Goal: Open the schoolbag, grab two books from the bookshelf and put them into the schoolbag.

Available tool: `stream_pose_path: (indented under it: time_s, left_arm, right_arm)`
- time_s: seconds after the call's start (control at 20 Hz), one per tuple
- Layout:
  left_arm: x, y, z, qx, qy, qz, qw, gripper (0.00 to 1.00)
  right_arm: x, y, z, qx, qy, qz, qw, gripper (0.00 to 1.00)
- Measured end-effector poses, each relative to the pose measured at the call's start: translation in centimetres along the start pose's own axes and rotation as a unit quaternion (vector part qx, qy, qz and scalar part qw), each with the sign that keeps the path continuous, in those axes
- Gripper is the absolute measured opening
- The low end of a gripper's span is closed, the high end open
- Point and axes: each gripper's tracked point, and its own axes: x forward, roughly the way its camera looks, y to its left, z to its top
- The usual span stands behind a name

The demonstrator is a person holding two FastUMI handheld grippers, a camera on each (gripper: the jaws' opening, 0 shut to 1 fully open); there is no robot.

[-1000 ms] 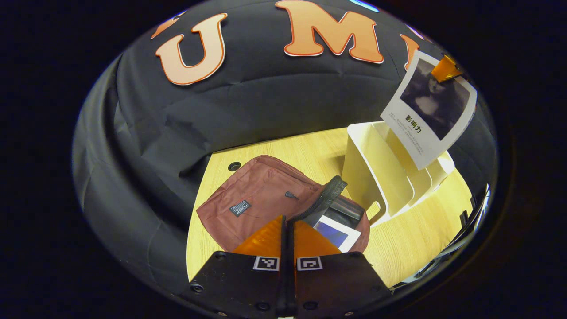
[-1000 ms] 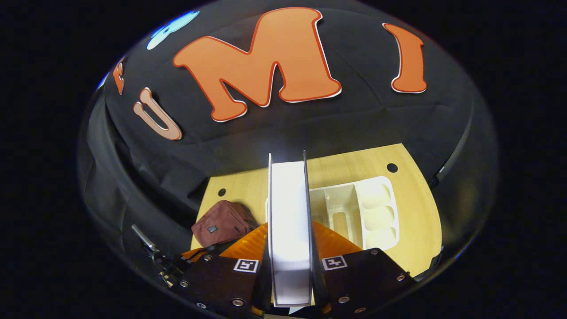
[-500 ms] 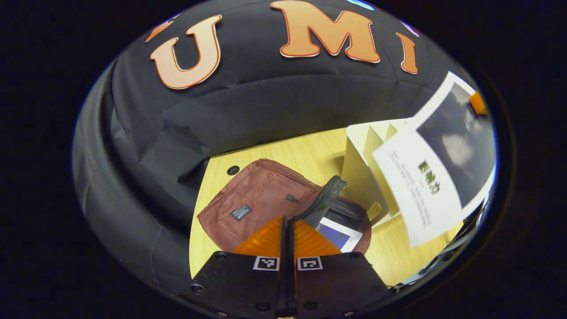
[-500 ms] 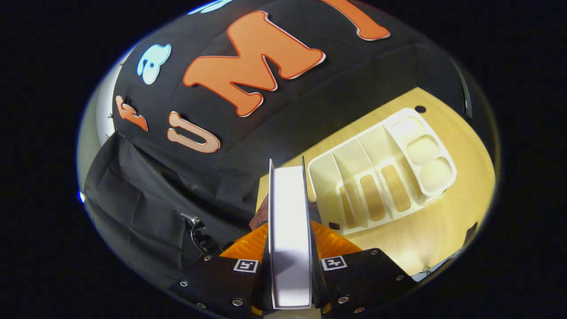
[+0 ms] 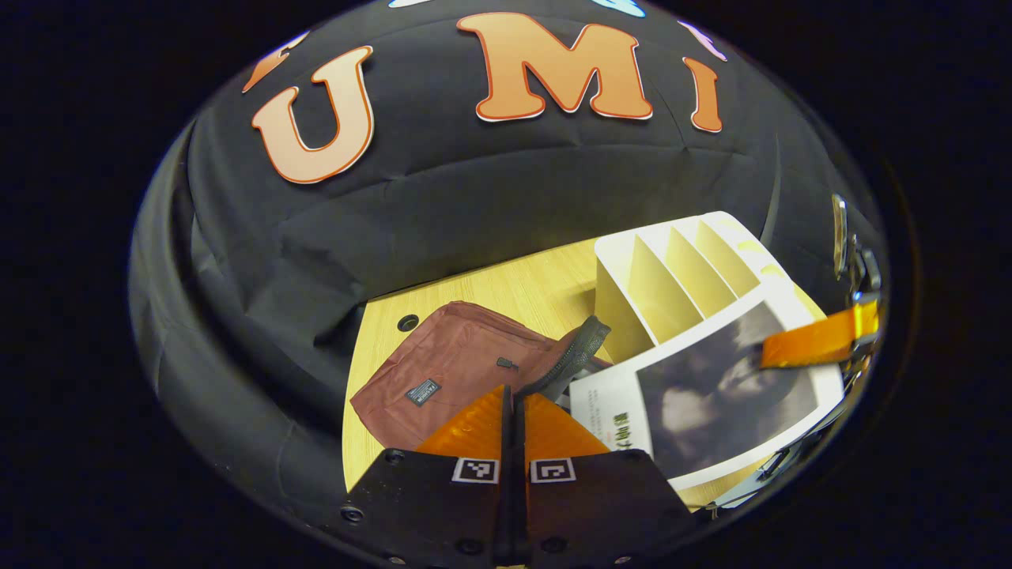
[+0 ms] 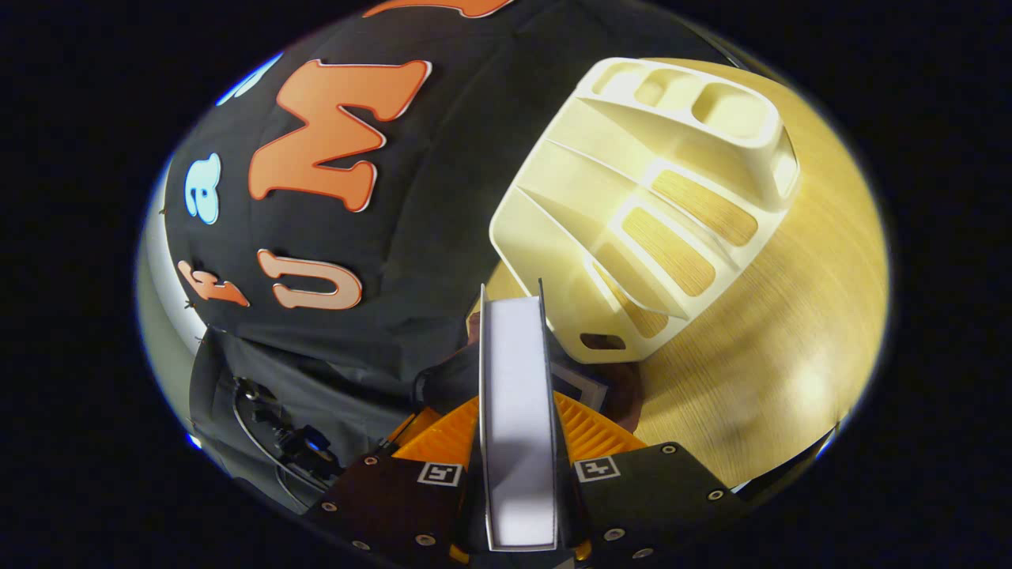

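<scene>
The maroon schoolbag (image 5: 458, 363) lies on the wooden table (image 5: 514, 284). Its zipper edge (image 5: 581, 348) is lifted, and it runs down to my left gripper (image 5: 514, 399), which is shut on it. A white book with a dark picture (image 5: 711, 395) hangs tilted over the bag's mouth. In the left gripper view one finger (image 5: 822, 344) of the right gripper lies on its cover. The right gripper view shows that book edge-on (image 6: 518, 379), with my right gripper (image 6: 518, 407) shut on it. Below it, a corner of another book (image 6: 583, 381) shows inside the bag (image 6: 624, 395).
The cream bookshelf rack (image 5: 672, 269) with several upright dividers stands just right of the bag, its slots without books (image 6: 632, 197). The black cloth wall runs close behind the table. Bare tabletop (image 6: 775, 332) lies to the rack's right.
The right gripper brought the book down from above the rack and tilted it over the bag's open mouth, hiding the book inside. The left gripper stayed shut in place.
</scene>
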Motion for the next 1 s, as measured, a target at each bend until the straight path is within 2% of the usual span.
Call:
stream_pose_path:
  time_s: [0.25,0.45,0.6,0.75,1.0]
  left_arm:
    - [-1.7,-0.2,0.6,0.021,-0.016,0.0,1.0,0.01]
    - [-2.4,-2.1,0.8,0.027,-0.017,-0.011,0.999,0.0]
    - [-2.4,-3.1,0.8,0.039,-0.014,-0.006,0.999,0.0]
    - [-2.5,-4.3,0.7,0.046,-0.013,-0.02,0.999,0.0]
    - [-2.4,-3.9,0.9,0.043,-0.019,-0.017,0.999,0.0]
  right_arm:
    - [4.0,-1.3,-2.7,0.034,-0.014,0.009,0.999,0.37]
    - [7.6,-0.3,-4.2,0.063,-0.025,0.034,0.997,0.37]
    - [10.1,0.6,-5.2,0.062,-0.037,0.045,0.996,0.37]
    - [12.5,1.8,-5.9,0.053,-0.047,0.041,0.997,0.37]
    - [15.0,1.7,-7.2,0.036,-0.047,0.022,0.998,0.37]
